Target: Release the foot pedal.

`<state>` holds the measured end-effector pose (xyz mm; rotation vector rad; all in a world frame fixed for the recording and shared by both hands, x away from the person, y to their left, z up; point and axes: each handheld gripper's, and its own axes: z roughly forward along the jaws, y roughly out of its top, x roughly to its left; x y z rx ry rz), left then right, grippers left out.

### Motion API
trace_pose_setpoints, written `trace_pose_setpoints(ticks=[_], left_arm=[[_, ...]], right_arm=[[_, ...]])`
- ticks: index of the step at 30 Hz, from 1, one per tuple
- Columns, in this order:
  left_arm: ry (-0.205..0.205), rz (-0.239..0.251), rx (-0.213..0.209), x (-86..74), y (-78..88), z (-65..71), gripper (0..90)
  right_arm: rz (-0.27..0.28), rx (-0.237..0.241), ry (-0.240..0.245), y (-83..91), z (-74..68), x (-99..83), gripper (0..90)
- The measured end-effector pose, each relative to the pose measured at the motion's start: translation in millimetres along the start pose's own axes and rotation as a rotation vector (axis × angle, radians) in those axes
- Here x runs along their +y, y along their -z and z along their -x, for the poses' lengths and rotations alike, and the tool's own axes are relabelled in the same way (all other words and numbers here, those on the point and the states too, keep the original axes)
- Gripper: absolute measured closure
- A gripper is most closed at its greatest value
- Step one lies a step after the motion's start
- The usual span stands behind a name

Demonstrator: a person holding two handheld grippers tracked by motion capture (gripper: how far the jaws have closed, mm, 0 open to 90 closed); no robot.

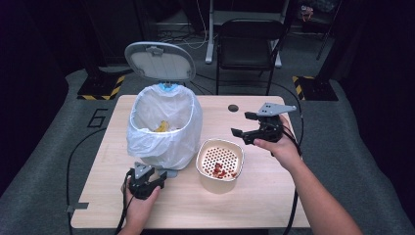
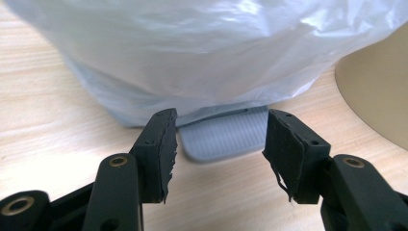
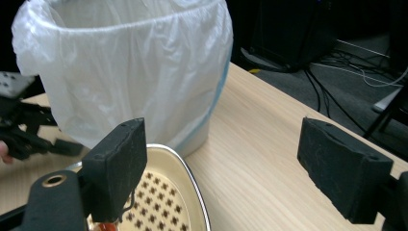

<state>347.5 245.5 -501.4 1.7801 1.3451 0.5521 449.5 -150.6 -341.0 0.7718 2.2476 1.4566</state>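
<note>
A pedal bin [image 1: 164, 127] lined with a white plastic bag [image 3: 130, 72] stands at the table's left, its grey lid [image 1: 160, 61] raised. Something yellow [image 1: 161, 126] lies inside. The bin's grey pedal [image 2: 226, 139] lies flat on the wood just ahead of my left gripper [image 2: 221, 130], which is open with nothing between its jaws; the high view has it in front of the bin [image 1: 159, 178]. A cream bowl [image 1: 220, 159] with a perforated insert holds red scraps [image 1: 220, 170]. My right gripper [image 1: 241, 123] hovers open to the right of the bowl [image 3: 163, 202], aimed at the bin.
The wooden table [image 1: 274, 196] has bare room at the right and front. A small dark round spot [image 1: 233, 107] marks its far edge. A black folding chair [image 1: 249, 44] stands behind the table, and cables trail on the floor.
</note>
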Motion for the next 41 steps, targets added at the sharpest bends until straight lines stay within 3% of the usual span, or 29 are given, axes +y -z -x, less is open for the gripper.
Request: trace_pose_setpoints(ticks=[1,5,8,12,16,20,24,29,32,36,41], left_arm=[[0.019,-0.005,-0.002,1.2,3.2,-4.3,44.4],[0.011,-0.029,0.009,4.9,11.5,-15.3,42.9],[-0.001,-0.054,-0.003,2.2,18.3,-25.8,42.1],[0.007,-0.065,-0.02,-1.4,24.6,-38.8,41.5],[0.003,-0.064,-0.008,-3.9,29.7,-53.9,41.1],[0.008,-0.058,0.038,-5.9,28.6,-69.6,41.0],[0.007,-0.059,0.05,-7.0,25.0,-79.2,41.1],[-0.007,-0.07,0.077,-9.1,20.1,-87.3,40.9],[0.004,-0.073,0.082,-9.1,14.7,-90.8,40.6],[-0.009,-0.063,0.103,-9.8,10.6,-94.4,39.0],[-0.011,-0.075,0.127,-11.1,7.0,-101.1,34.1]], right_arm=[[-0.008,-0.006,0.0,2.5,0.5,-3.0,17.8],[-0.026,-0.041,0.009,12.2,2.5,-17.2,19.5],[-0.021,-0.054,-0.016,16.9,1.9,-31.8,20.1],[-0.039,-0.088,-0.023,23.0,0.2,-53.5,21.3],[-0.064,-0.127,-0.039,27.8,-3.0,-74.1,21.3],[-0.075,-0.15,-0.072,32.8,-7.4,-94.6,21.6],[-0.093,-0.192,-0.108,36.9,-11.2,-115.3,21.6],[-0.148,-0.203,-0.14,33.8,-14.1,-144.2,21.6],[-0.148,-0.213,-0.173,29.5,-14.7,-158.7,21.6],[-0.235,-0.237,-0.118,19.6,-15.1,-176.8,21.7],[-0.261,-0.27,-0.117,14.4,-11.9,-187.3,21.7]])
